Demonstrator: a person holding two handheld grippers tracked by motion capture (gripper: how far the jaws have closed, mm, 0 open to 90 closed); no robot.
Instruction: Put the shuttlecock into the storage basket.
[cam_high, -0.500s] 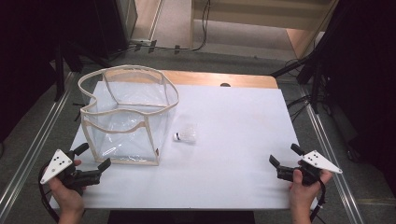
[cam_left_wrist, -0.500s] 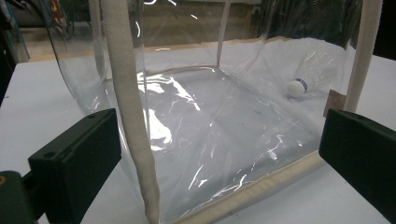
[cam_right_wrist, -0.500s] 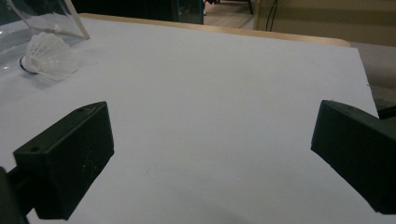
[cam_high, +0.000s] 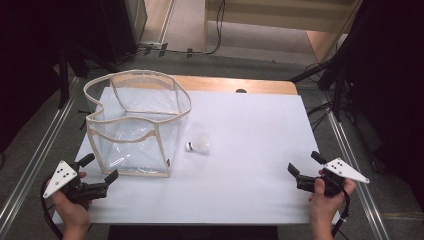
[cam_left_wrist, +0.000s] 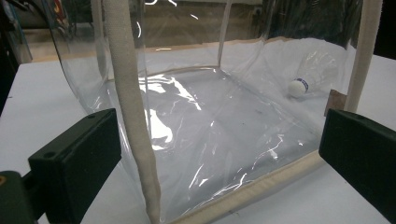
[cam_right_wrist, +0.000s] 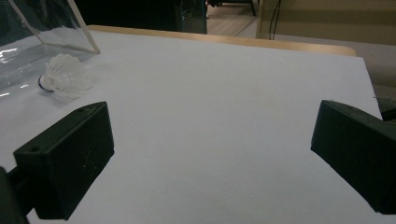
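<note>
A clear plastic bin (cam_high: 135, 125) with cream fabric edging stands on the left half of the white table (cam_high: 250, 140). Just right of it a white shuttlecock (cam_high: 200, 145) lies on its side, cork end toward the bin. My left gripper (cam_high: 97, 170) is held near the front left corner of the table, open and empty, facing the bin's front corner (cam_left_wrist: 135, 140). Through the clear wall the shuttlecock (cam_left_wrist: 308, 79) shows behind. My right gripper (cam_high: 306, 165) is open and empty near the front right, apart from the shuttlecock (cam_right_wrist: 65, 77).
The table's wooden back edge (cam_high: 235, 84) shows beyond the white sheet. Metal rails (cam_high: 350, 145) run along both sides. Cables and dark stands lie on the floor behind. Open white surface lies between the two grippers.
</note>
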